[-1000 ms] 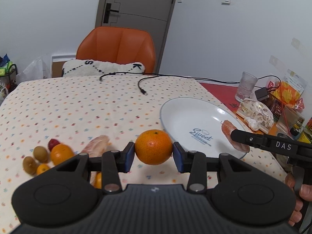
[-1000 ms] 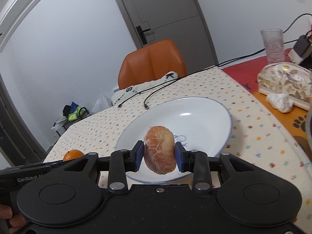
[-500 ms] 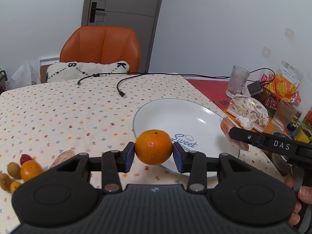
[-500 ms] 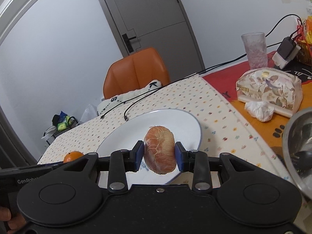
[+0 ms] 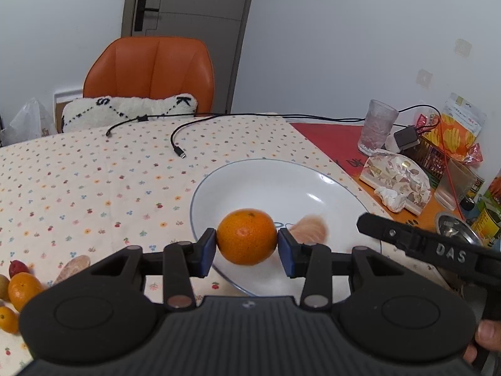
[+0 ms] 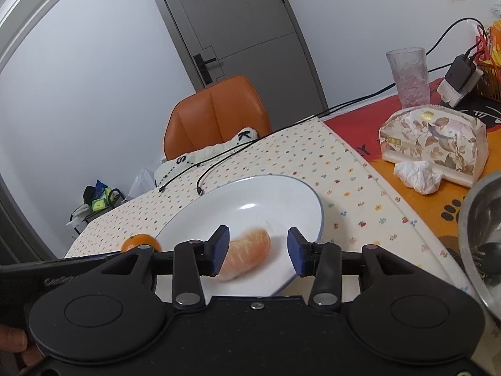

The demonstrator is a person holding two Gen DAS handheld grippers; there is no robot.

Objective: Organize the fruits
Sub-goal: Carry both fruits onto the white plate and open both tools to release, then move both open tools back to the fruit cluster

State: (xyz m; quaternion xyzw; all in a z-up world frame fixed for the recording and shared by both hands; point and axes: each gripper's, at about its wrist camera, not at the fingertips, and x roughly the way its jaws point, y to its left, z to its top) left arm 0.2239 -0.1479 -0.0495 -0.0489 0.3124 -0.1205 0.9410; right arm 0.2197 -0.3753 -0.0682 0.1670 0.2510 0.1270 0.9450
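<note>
Both grippers hang over the table [image 5: 94,169], which wears a cream cloth dotted with small flowers and is the largest thing in view. Next in size is the white plate [image 5: 250,175] with a thin blue rim, lying near the cloth's right edge. The left gripper [image 5: 246,244] is clamped on a whole orange [image 5: 246,240], its blue pads [image 5: 206,252] pressing both sides of the fruit, which is held just above the plate's near rim. The right gripper [image 6: 257,250] stands with its jaws spread wide and nothing between the pads [image 6: 295,250]; in its own view a peeled citrus piece [image 6: 247,252], pale orange and blurred, shows in the gap against the plate's white bowl, and whether it touches the plate cannot be told. The same piece shows in the left view as a blurred pale shape just right of the held orange. At the far left edge of the cloth sits a small cluster of loose fruits [image 5: 18,285]: an orange, a smaller orange one, a red one and a greenish one, with another peeled piece [image 5: 73,266] just beside them, well apart from the plate.
</note>
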